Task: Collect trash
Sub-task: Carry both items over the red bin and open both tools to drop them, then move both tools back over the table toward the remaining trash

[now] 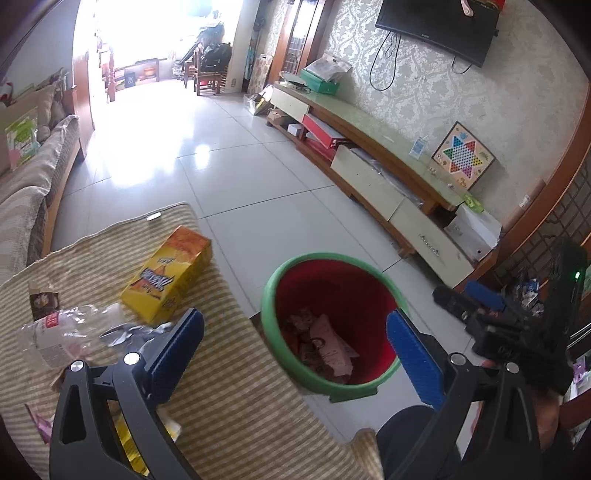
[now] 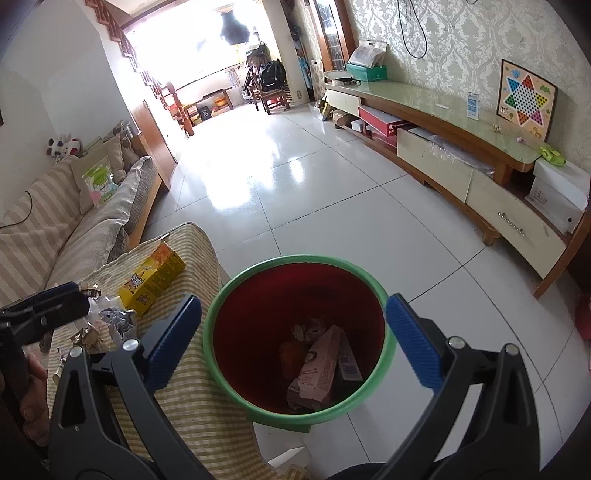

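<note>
Left gripper: jaws spread wide, blue ribbed pads bare, nothing between them; poised over the near right edge of the striped cloth and the left rim of the trash bin

Right gripper: jaws likewise released and empty, framing the mouth of the bin from above; seen also at the right margin of the left wrist view, in a hand

Trash bin: round, green rim, red inner wall; standing on the white floor tiles just beside the right edge of the cloth-covered surface; already inside, a pink carton lying aslant on crumpled brownish wrappers

Trash not yet collected, all on the striped cloth:
- yellow-orange carton, lying flat near the far right corner
- crushed clear plastic bottle with red label, toward the left edge
- crumpled silver foil wrapper, between bottle and left pad, touching the carton's near end
- small brown torn packet, behind the bottle
- yellow and purple scraps at the near edge, partly hidden behind the left gripper's frame, kind not determinable

Surroundings: striped sofa along the left wall; long low TV cabinet along the right wall, bearing a Chinese checkers board propped against the wallpaper; wall-mounted television above
</note>
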`<action>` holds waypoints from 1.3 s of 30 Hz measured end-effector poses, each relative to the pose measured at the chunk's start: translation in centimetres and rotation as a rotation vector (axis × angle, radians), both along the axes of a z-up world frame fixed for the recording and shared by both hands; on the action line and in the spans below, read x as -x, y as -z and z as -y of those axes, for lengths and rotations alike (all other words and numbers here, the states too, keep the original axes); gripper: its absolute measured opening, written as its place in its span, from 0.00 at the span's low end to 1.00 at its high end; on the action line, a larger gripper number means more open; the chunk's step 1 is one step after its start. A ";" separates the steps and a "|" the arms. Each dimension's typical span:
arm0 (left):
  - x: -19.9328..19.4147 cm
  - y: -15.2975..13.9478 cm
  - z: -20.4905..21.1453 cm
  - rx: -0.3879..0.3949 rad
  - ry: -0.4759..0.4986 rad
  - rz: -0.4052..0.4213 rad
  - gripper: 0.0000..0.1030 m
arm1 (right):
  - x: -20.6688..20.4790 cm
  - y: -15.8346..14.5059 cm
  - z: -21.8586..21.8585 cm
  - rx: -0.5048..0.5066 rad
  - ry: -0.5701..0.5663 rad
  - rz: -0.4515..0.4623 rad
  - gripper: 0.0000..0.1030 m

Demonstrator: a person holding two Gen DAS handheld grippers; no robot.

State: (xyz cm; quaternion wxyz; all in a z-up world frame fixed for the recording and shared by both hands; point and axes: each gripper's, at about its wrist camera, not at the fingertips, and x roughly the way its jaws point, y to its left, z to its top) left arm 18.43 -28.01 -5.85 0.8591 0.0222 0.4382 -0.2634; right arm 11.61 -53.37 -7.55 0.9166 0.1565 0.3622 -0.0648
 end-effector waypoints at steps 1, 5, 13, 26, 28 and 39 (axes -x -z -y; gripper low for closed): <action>0.4 0.1 -0.8 -0.020 -0.009 0.004 0.92 | 0.0 -0.3 -0.4 0.001 -0.006 0.005 0.95; 2.0 0.4 -4.9 -0.029 -0.047 -0.011 0.92 | -0.4 -1.2 -2.4 0.004 -0.041 0.016 0.96; 4.5 -0.5 -13.6 0.006 -0.185 0.004 0.92 | -1.3 -3.0 -8.1 0.026 -0.136 0.028 0.96; 8.4 0.9 -27.5 0.059 -0.441 -0.025 0.92 | -1.7 -3.8 -20.5 0.081 -0.350 0.001 0.96; 8.8 1.3 -28.7 0.067 -0.463 -0.035 0.92 | -1.5 -3.8 -22.0 0.086 -0.378 -0.007 0.96; 8.3 6.2 -31.3 0.164 -0.544 -0.175 0.92 | -0.4 0.6 -27.6 0.066 -0.485 -0.150 0.96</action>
